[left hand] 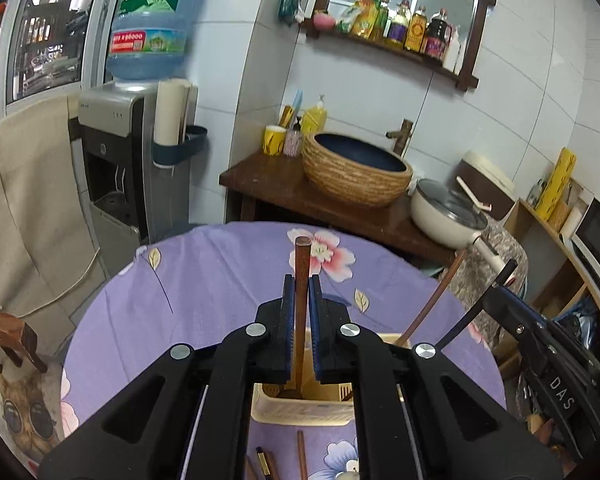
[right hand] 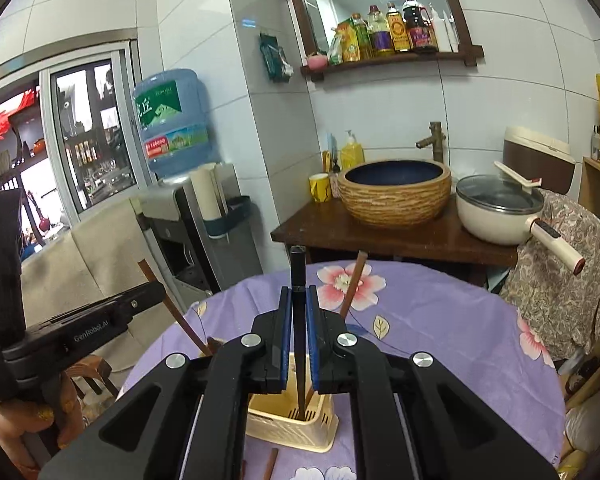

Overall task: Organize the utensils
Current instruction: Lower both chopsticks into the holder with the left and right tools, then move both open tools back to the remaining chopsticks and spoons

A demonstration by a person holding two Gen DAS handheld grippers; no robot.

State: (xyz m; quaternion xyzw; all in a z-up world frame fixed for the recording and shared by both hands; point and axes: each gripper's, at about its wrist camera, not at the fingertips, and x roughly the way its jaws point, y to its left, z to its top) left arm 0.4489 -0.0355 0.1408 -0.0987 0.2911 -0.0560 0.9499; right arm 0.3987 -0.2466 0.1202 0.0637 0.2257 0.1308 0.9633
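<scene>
While both tongs clamp upright utensils, wooden handle (left hand: 301,304) and black chopstick (right hand: 299,320) reach into the holder (right hand: 300,428).

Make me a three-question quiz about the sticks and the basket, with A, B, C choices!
1. Where does the black chopstick point down into?
A. the beige basket
B. a cup
C. a drawer

2. What colour is the stick in the left gripper?
A. green
B. brown
C. white

3. What is the right gripper doing?
A. hanging open
B. lying flat
C. pinching a stick

Answers: A, its tip sits inside the basket; B, the brown chopstick is wood-coloured; C, both pads press the black stick.
</scene>
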